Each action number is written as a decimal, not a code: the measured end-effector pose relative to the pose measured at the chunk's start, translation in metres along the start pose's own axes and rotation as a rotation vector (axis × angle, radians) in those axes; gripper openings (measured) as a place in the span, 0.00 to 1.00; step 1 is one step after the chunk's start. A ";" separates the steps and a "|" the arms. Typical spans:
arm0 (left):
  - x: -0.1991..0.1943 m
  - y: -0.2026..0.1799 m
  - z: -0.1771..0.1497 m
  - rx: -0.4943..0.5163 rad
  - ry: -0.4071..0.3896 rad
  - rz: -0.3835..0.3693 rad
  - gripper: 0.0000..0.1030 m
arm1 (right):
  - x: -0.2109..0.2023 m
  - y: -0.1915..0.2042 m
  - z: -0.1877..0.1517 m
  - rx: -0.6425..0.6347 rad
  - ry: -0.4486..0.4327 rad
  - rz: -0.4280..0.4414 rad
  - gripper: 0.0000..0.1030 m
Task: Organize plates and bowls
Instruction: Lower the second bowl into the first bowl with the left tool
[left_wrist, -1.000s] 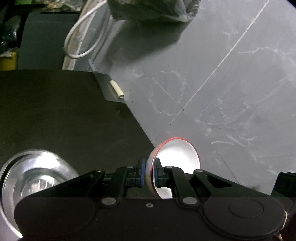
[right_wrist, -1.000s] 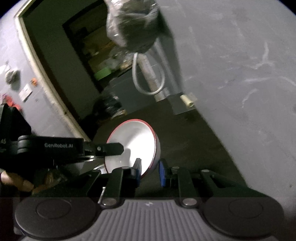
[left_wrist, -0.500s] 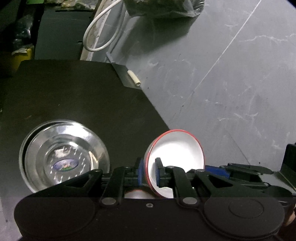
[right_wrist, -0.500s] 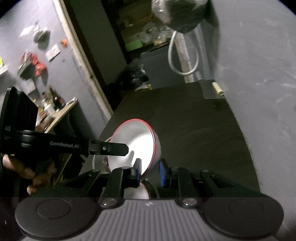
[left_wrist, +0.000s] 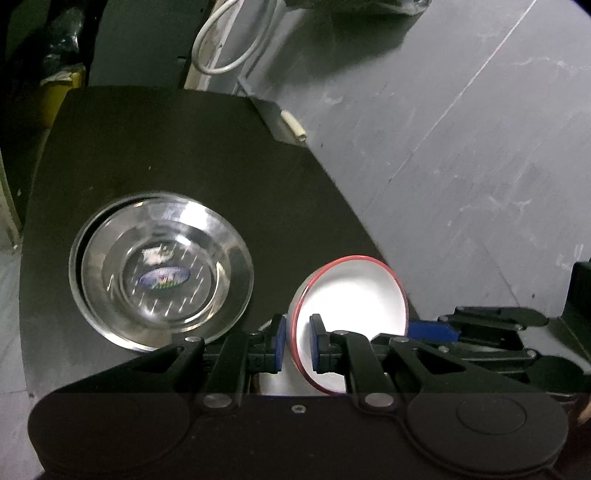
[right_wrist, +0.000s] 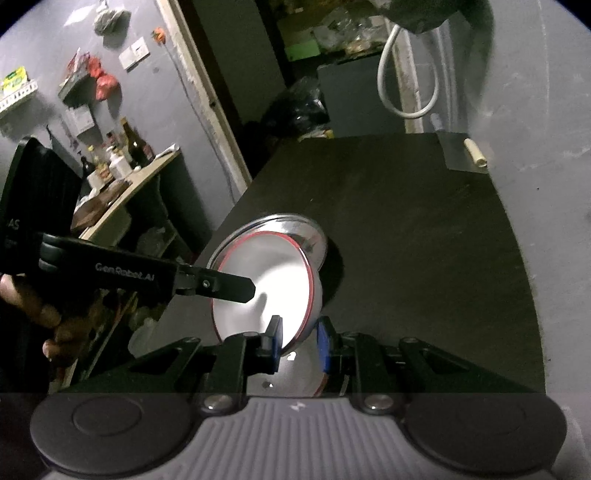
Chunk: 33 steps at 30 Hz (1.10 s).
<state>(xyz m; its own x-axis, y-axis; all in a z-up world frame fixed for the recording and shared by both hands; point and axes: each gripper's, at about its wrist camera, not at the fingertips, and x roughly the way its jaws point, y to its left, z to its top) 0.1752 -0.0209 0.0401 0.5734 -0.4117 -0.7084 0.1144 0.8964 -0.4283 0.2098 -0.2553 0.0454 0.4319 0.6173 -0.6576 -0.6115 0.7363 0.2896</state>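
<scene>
A white bowl with a red rim (left_wrist: 354, 295) is held tilted above the black table (left_wrist: 184, 155). My left gripper (left_wrist: 297, 345) is shut on its rim. My right gripper (right_wrist: 299, 341) is shut on the opposite edge of the same bowl (right_wrist: 266, 288). A stack of steel bowls (left_wrist: 162, 273) sits on the table left of it; in the right wrist view the steel stack (right_wrist: 314, 229) shows just behind the white bowl. Another white, red-rimmed dish (right_wrist: 295, 376) lies below the held bowl, mostly hidden.
A grey marbled wall (left_wrist: 461, 129) borders the table on the right. A white hose (left_wrist: 229, 40) and a small cream tube (left_wrist: 293, 127) are at the far end. A doorway and a cluttered wooden shelf (right_wrist: 122, 173) lie to the left.
Both grippers have lifted and pulled back with the white bowl, so the whole table top and the steel bowl stack have come into view.
</scene>
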 end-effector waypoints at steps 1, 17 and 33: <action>0.001 0.001 -0.002 -0.003 0.010 0.001 0.13 | 0.001 0.000 0.000 -0.005 0.008 0.001 0.22; 0.017 0.000 -0.015 0.012 0.149 0.022 0.13 | 0.013 -0.003 -0.010 -0.006 0.108 -0.002 0.22; 0.023 -0.003 -0.013 0.028 0.200 0.043 0.13 | 0.021 -0.007 -0.011 -0.016 0.148 0.005 0.22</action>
<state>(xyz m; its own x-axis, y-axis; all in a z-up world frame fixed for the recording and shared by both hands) 0.1773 -0.0350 0.0178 0.4057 -0.3945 -0.8245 0.1171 0.9171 -0.3812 0.2159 -0.2509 0.0222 0.3272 0.5727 -0.7517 -0.6247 0.7279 0.2827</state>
